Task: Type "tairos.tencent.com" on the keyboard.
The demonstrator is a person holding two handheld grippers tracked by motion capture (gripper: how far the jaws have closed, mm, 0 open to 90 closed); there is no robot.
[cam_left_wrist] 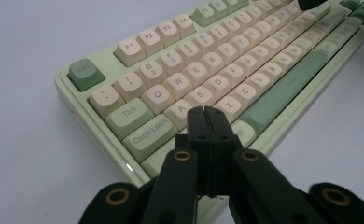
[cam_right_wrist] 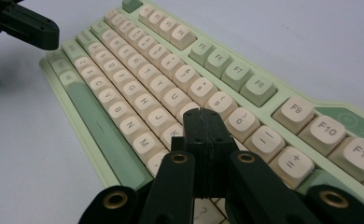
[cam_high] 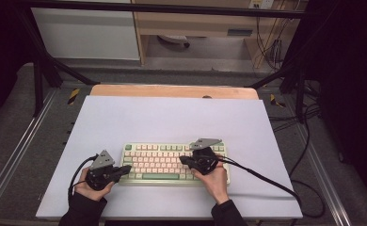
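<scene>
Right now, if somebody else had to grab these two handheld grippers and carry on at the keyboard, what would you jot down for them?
Left gripper: jaws shut, empty, tip low over the keyboard's left end, near the A key.
Right gripper: jaws shut, empty, tip over the keys below 9 and 0, right of the middle.
Keyboard: green and cream, lies flat on the white table sheet, near the person's edge.
Done: both tips poised like typing fingers.
Left: whether any key is pressed cannot be told; probably tapping keys comes next.
</scene>
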